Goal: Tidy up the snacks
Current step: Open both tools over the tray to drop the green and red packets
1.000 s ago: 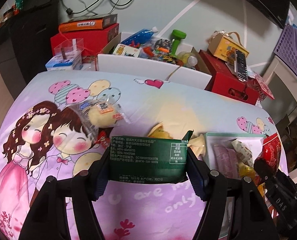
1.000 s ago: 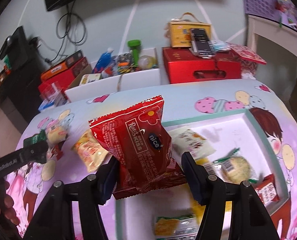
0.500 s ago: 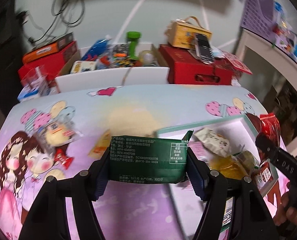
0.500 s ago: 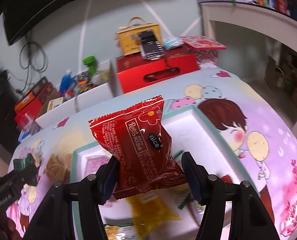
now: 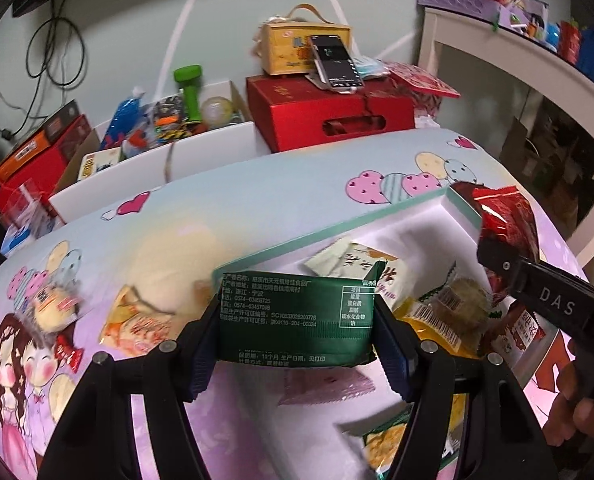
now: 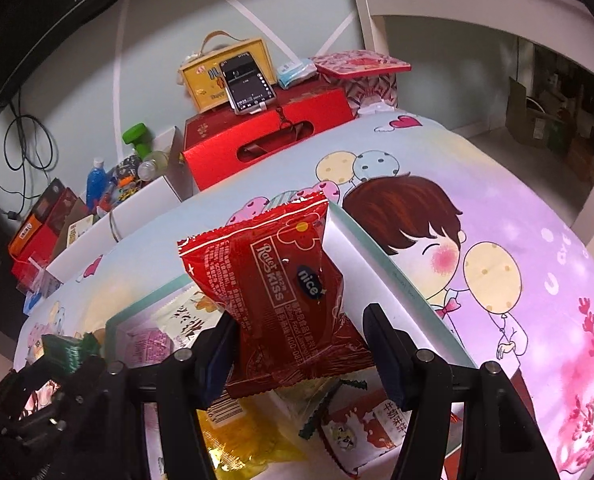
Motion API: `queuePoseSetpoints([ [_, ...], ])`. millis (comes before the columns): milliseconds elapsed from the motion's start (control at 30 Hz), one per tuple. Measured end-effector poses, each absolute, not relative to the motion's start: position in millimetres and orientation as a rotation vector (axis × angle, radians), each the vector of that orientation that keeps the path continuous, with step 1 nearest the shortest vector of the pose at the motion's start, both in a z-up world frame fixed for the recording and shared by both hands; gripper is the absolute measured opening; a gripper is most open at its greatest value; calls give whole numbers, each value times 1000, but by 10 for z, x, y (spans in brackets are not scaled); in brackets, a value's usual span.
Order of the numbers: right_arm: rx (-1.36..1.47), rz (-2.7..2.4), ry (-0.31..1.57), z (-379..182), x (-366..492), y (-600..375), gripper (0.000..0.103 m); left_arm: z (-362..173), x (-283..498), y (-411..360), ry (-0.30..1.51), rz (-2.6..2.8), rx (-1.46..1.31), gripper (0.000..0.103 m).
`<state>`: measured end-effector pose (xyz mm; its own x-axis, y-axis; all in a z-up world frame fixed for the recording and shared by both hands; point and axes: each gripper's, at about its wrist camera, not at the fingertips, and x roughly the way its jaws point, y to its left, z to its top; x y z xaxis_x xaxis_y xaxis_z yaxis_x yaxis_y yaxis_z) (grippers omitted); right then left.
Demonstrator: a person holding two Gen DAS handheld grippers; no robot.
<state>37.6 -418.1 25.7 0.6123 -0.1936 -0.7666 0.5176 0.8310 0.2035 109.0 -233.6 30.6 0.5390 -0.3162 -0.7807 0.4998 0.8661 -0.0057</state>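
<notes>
Both grippers have swung across from the loose snacks to the white tray [image 5: 461,210] — the left gripper [image 5: 297,344] clamped on a green packet [image 5: 297,314], the right gripper [image 6: 301,344] on a red packet [image 6: 273,280]. Each packet now hangs over the tray, so release looks next.

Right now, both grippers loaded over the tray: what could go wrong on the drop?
1. The tray already holds several packets, so the green packet may land on the heap and slide out.
2. The right gripper pinches only the red packet's lower end; the packet could flop onto the rim.
3. The left gripper and the right one hang close over the same tray and may collide.
</notes>
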Motion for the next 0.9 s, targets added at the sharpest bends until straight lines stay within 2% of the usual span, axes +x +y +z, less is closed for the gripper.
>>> queuePoseSetpoints([
  [433, 431, -416, 831, 192, 466, -4178, 65, 195, 1162, -2647, 857, -541, 230, 71],
  [900, 420, -424, 837, 210, 475, -4161, 65, 278, 1219, -2537, 846, -499, 208, 75],
])
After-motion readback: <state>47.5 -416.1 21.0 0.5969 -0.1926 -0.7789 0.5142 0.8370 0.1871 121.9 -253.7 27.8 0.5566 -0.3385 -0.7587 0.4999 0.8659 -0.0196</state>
